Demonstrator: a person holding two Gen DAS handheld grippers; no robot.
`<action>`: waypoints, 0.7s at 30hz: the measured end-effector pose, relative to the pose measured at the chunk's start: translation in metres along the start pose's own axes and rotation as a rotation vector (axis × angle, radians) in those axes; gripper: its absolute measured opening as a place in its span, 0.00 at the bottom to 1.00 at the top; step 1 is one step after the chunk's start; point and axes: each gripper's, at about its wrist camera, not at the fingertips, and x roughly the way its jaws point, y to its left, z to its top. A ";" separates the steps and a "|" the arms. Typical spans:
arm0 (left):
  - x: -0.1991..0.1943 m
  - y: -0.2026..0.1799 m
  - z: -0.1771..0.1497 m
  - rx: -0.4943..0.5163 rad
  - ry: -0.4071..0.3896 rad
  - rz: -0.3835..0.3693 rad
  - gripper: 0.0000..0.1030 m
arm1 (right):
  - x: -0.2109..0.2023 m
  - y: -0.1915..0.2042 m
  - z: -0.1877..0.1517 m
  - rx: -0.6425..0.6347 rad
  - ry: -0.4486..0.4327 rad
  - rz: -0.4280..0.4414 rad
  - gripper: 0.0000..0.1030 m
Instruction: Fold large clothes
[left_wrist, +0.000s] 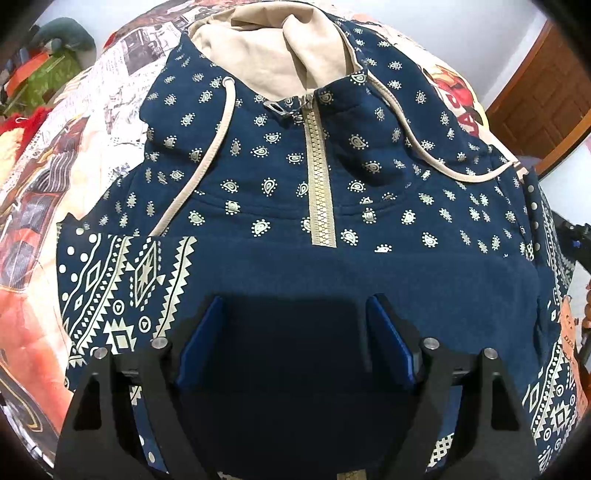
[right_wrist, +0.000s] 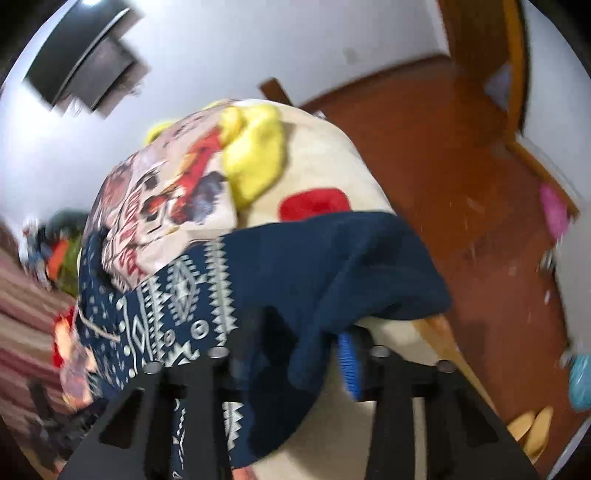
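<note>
Right tool (right_wrist: 295, 354) on hoodie (right_wrist: 332, 266), printed bedspread (right_wrist: 332, 166), wooden floor (right_wrist: 461, 184).

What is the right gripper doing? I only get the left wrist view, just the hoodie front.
Observer: The right gripper has a plain navy fold of the hoodie between its jaws; they look closed on it.
Operator: Anything on the bed beyond it?
Observer: A yellow plush toy lies on the blanket.
Operator: And on the wall behind?
Observer: A dark box is mounted there, too blurred to name.
</note>
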 end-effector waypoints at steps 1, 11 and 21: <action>-0.004 0.002 -0.003 0.000 -0.003 -0.003 0.77 | -0.002 0.004 0.000 -0.015 -0.004 0.006 0.20; -0.071 0.009 -0.017 0.045 -0.140 -0.007 0.77 | -0.074 0.081 -0.013 -0.176 -0.137 0.214 0.12; -0.113 0.023 -0.034 0.049 -0.213 -0.029 0.77 | -0.088 0.142 -0.039 -0.233 -0.068 0.228 0.13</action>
